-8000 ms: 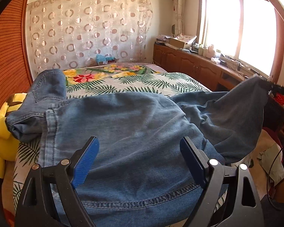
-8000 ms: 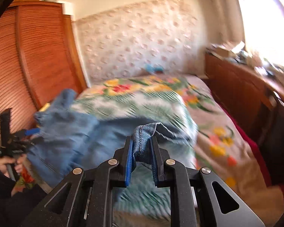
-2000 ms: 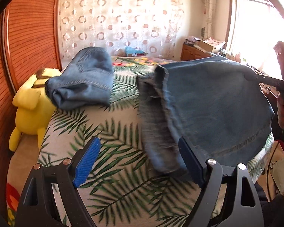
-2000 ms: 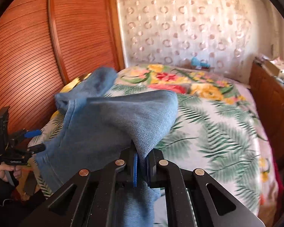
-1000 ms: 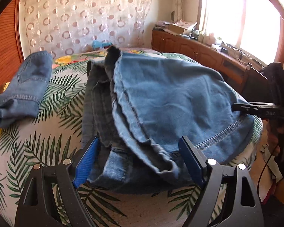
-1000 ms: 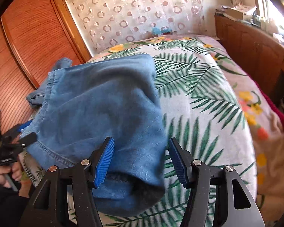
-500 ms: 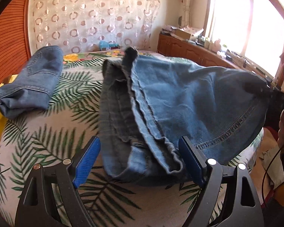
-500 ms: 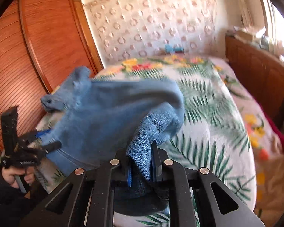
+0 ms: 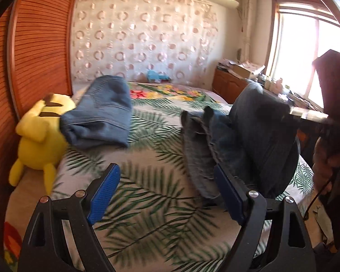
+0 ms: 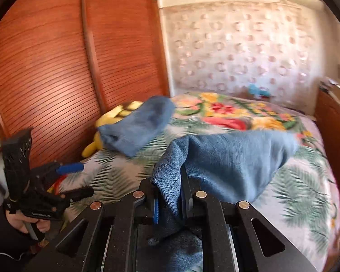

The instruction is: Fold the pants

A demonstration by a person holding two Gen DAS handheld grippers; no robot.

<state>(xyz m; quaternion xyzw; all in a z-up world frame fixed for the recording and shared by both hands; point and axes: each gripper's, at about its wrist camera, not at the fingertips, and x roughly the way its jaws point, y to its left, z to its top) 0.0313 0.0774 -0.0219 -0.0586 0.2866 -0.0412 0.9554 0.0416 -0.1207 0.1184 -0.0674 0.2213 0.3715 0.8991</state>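
Folded blue denim pants (image 9: 242, 140) are lifted off the palm-print bed at the right of the left wrist view. My right gripper (image 10: 170, 195) is shut on a fold of the pants (image 10: 229, 158), which drape away from it over the bedspread. My left gripper (image 9: 165, 190) stands open above the bedspread with nothing between its blue pads (image 9: 104, 190); the pants hang just beyond its right finger. The left gripper (image 10: 63, 179) also shows at the lower left of the right wrist view, held in a hand.
A second folded pair of jeans (image 9: 99, 113) lies at the bed's left side against a yellow plush toy (image 9: 38, 136). A slatted wooden wardrobe (image 10: 56, 68) stands on the left. Wooden cabinets (image 9: 231, 86) run under the window on the right. The floral bedspread (image 10: 238, 111) stretches back to a curtain.
My right gripper closed on the pants' fold and lifted it up and off the bed. My left gripper swung left, so the pants now sit at its right edge rather than between its fingers.
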